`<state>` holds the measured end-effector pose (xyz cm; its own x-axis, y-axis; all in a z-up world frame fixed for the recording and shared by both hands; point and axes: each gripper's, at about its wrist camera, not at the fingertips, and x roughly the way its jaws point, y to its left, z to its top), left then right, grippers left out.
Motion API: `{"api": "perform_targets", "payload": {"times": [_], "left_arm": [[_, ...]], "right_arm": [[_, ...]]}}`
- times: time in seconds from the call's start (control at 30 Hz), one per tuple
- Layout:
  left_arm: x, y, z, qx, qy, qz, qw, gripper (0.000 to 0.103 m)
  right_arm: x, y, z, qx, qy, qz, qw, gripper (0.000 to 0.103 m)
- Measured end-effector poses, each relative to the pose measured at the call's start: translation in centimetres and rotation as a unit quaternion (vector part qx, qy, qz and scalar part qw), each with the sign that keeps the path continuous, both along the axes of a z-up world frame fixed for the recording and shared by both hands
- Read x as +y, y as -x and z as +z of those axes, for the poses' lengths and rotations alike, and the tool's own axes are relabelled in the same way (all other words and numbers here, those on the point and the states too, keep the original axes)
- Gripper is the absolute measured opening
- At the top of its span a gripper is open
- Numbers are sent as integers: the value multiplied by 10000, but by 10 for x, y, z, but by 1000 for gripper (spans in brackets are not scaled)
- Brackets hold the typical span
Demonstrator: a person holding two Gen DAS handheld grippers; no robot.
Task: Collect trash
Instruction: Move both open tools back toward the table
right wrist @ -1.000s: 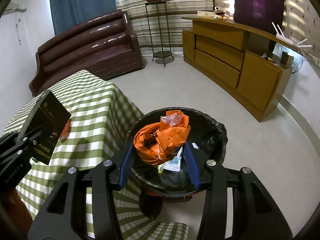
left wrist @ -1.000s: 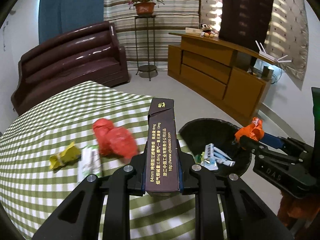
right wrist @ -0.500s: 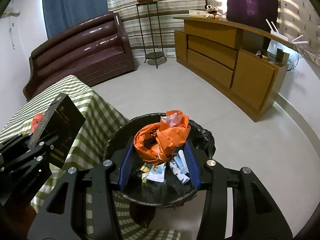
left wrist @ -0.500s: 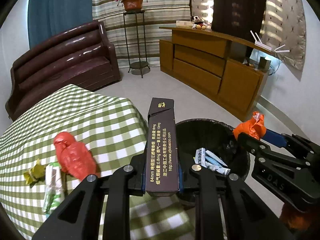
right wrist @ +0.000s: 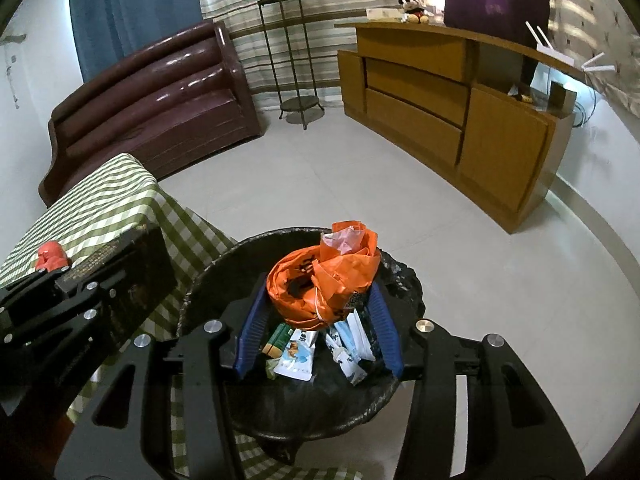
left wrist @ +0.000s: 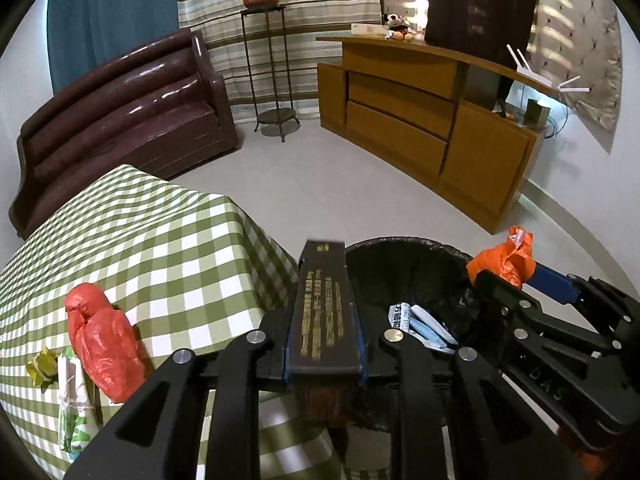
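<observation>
Two grippers are in play, and each of yours carries a piece of trash over or beside the black-lined bin point(right wrist: 404, 280). Your left gripper point(left wrist: 324, 312) has its blue pads clamped flat on both long sides of a dark brown carton point(left wrist: 324, 320) with gold print, which points up and away from the camera, its far end at the bin's near rim, next to the corner of the green-checked tablecloth point(left wrist: 160, 248). Your right gripper point(right wrist: 318, 316) sits above the bin's mouth with a crumpled orange plastic bag point(right wrist: 320, 284) between its blue fingers point(right wrist: 382, 328); those jaws have just been opening, and a gap shows beside the bag on the right, so the pads no longer squeeze it (whether the left pad still brushes it, you cannot tell). Inside the bin lie white and blue wrappers point(right wrist: 348, 344) and a small green packet point(right wrist: 278, 338). On the cloth sit a red plastic bag point(left wrist: 102, 344), a white-and-green wrapper point(left wrist: 74, 412) touching it, and a yellow scrap point(left wrist: 42, 368) just beside.
</observation>
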<state>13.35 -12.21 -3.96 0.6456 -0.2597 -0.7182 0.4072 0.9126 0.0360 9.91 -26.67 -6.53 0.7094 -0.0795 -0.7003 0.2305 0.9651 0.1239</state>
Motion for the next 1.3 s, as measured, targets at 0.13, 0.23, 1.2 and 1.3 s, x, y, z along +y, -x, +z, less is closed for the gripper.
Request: {"api": "perform_targets", "payload": {"times": [0.13,0.23,1.2,1.3], "left_arm": [[-3,1,-2,-1,-45,3,10000,33],[-2,1,0,-33,-31,30,10000,40],[102,44,29,-264,114,714,9970,63],[127,49,29,-267,125,913,9954,63]], "right_arm": [[-2,2,0,-32,-30,-60,10000,57],[-4,5,2,-52,-40,-103,9999,58],[69,38,25,-87,16,96,9999,83],[88,34,27,-71,-23,294,9995,84]]}}
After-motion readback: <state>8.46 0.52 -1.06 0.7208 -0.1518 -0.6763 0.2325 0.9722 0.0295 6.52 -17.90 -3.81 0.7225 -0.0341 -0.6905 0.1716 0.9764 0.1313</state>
